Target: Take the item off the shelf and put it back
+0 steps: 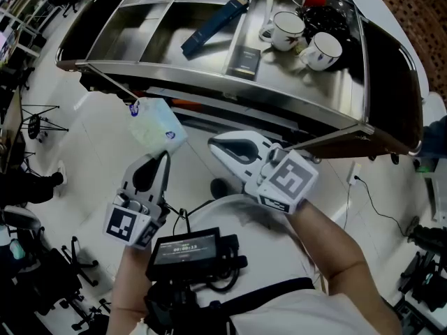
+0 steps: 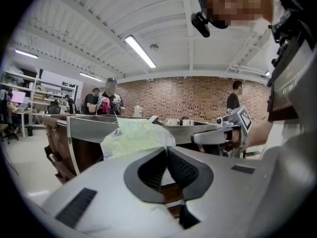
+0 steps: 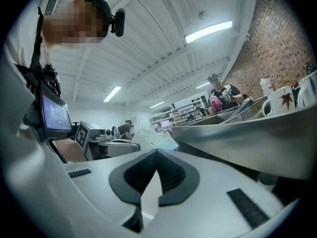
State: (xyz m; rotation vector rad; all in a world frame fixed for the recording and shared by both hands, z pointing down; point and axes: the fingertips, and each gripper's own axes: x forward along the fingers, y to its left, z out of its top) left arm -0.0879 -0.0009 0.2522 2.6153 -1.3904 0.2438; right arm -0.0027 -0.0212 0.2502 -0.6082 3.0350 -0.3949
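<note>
- Sitting nearest the camera, a chest-mounted screen unit [image 1: 188, 250] hangs on the person's front, with both forearms reaching out past it.
- Left gripper [image 1: 165, 156]: its jaws are pressed together on the lower edge of a pale, translucent plastic pouch [image 1: 157, 125]. In the left gripper view the pouch stands up from the pinch point, crumpled and slack.
- Right gripper [image 1: 213, 143]: jaws closed against each other with nothing between them, just beside the pouch and apart from it.
- The pouch, the task's item, is off the shelf. It is held in the air over the floor, on the near side of the steel shelf [image 1: 230, 96] and roughly level with its front rail.
- Farther off, the shelf's compartments hold a long blue box [image 1: 215, 25], a small dark box [image 1: 246, 61] and two white mugs [image 1: 286, 30].
- Risks, as I judge them:
  - The grip takes only an edge of soft film, so a quick swing could let the pouch slide out and drop to the floor.
  - The hanging body of the pouch may catch on the front rail if it is carried in too low.
  - A return aimed toward the right end could nudge the mugs, which sit close together.
</note>
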